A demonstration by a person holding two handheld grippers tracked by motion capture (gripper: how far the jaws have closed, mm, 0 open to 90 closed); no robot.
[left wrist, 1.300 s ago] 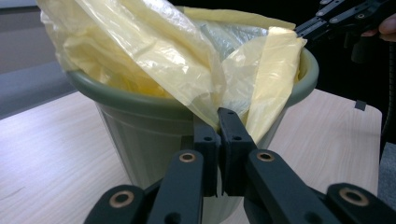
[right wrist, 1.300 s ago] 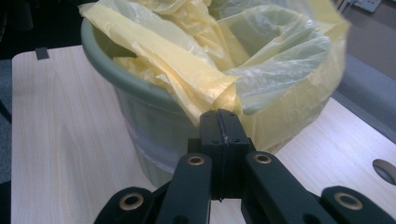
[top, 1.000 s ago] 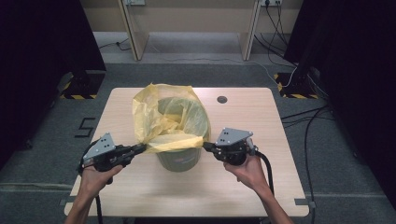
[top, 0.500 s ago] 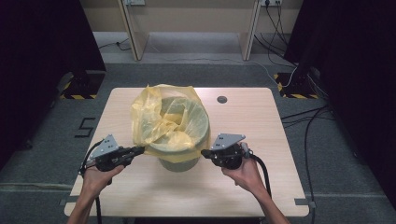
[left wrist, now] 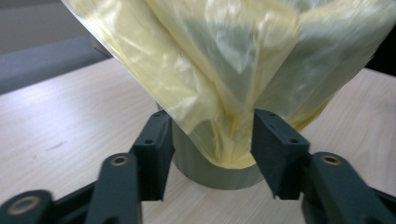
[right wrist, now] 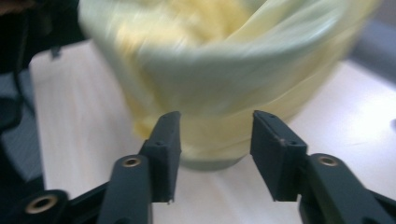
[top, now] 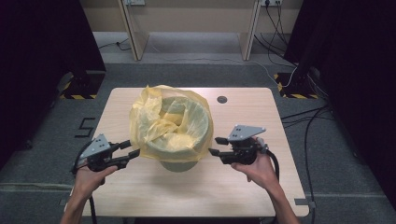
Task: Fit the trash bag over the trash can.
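Both grippers are backing off now: the left gripper (top: 134, 148) and right gripper (top: 212, 145) are hanging wide open, gripping nothing, after letting go of the yellow bag (top: 163, 122), which is now draping over the bin (top: 178, 164) mid-table, so the lining looks about done.

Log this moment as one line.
stage: fitting yellow bag over grey bin | left gripper: open, beside bag edge | right gripper: open, clear of bag | bin: upright on table
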